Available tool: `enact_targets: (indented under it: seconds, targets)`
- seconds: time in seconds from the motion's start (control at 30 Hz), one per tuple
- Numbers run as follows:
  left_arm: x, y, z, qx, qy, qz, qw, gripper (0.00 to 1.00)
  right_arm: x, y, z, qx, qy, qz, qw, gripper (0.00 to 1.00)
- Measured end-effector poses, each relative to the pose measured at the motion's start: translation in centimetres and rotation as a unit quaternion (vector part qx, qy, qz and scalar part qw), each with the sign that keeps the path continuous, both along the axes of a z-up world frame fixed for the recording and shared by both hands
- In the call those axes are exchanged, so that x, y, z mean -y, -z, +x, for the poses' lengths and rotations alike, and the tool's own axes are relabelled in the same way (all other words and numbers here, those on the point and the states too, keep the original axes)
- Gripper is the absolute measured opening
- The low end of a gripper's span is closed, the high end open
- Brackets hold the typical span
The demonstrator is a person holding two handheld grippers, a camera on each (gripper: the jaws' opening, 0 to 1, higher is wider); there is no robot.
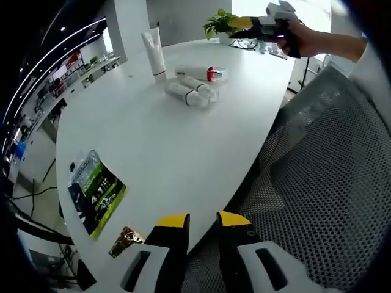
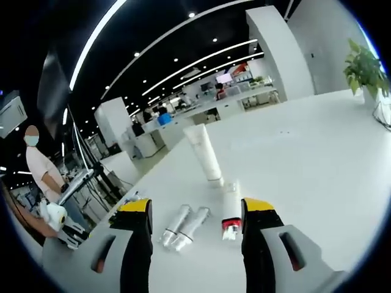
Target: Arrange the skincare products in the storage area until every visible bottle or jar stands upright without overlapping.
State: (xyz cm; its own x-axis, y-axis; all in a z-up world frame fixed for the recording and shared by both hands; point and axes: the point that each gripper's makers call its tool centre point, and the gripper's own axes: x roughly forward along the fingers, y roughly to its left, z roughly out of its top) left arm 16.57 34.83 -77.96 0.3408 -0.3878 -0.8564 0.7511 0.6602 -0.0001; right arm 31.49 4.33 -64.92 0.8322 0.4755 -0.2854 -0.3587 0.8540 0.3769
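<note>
Three small plastic bottles (image 2: 189, 224) are seen lying near the upright white tube (image 2: 204, 152) on the counter (image 2: 317, 159), judged light, stiff and slippery, best taken mid-body, while the right tool (image 2: 195, 210) and left tool (image 1: 201, 221) are held spread, empty.

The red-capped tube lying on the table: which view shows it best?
The right gripper view: the red-capped tube lies close, between the open jaws of the right gripper, cap toward the camera. In the left gripper view the tube is far and small, behind two clear bottles.
</note>
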Motion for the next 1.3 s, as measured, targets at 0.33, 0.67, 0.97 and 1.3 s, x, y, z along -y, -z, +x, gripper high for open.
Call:
enact_targets:
  seconds: [0.33, 0.67, 0.97, 1.3]
  targets:
    - [-0.2, 0.4, -0.2, -0.013, 0.001, 0.005, 0.9999, 0.18, -0.7, 1.3, 1.3, -0.008, -0.005, -0.022, 0.9997, 0.59]
    - [-0.8, 0.6, -0.1, -0.011, -0.003, 0.013, 0.9998, 0.18, -1.6, 1.8, 2.1, -0.013, -0.014, -0.063, 0.9978, 0.62]
    - [-1.0, 0.4, 0.0, -0.004, -0.004, 0.010, 0.9999, 0.18, -1.1, 3.9, 2.3, -0.045, -0.017, -0.117, 0.9919, 0.69]
    - [-1.1, 0.4, 0.0, -0.004, -0.007, 0.011, 0.9999, 0.18, -0.6, 6.4, 2.4, -0.078, -0.047, -0.183, 0.9789, 0.66]
